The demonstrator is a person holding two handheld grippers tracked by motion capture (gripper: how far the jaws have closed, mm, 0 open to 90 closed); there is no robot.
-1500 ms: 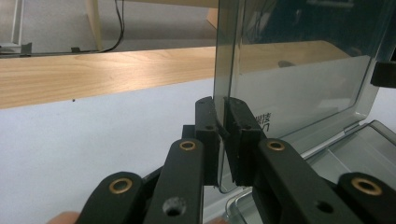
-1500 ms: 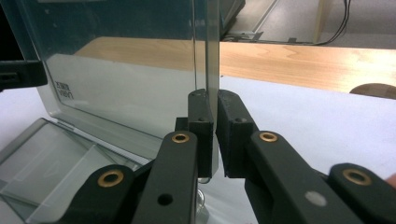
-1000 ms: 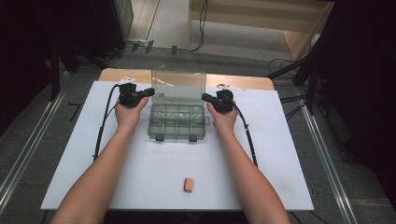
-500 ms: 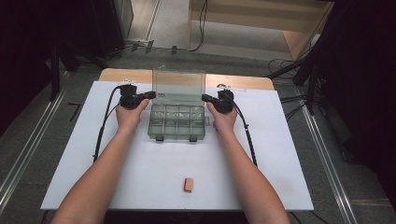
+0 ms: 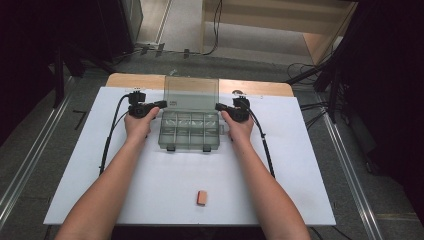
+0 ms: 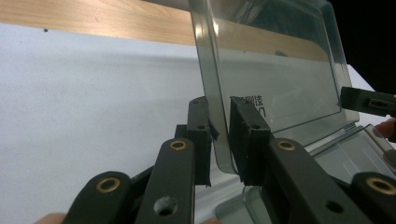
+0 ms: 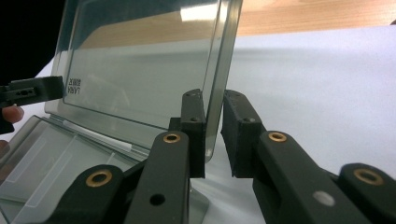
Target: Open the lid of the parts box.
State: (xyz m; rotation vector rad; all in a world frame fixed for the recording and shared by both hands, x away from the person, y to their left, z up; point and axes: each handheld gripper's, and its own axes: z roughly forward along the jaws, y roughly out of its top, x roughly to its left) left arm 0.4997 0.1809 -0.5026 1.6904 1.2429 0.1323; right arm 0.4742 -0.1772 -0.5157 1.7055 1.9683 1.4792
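Already we are standing the lid (image 6: 275,70) of the clear box (image 5: 189,131) upright between our grippers; left gripper (image 6: 223,135) and right gripper (image 7: 212,133) are just loosening, jaws parting off its edges, withdrawal remaining

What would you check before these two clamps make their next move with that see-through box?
1. Lid upright, box open: ok.
2. Right gripper loose on the lid's edge: ok, a gap shows beside one pad.
3. Left gripper loose on the lid: cannot tell; its jaws have just been opening, with the lid's edge between them.
4. Lid will stand by itself: cannot tell.
5. Small block lies apart from the box, near the table's front edge: ok.
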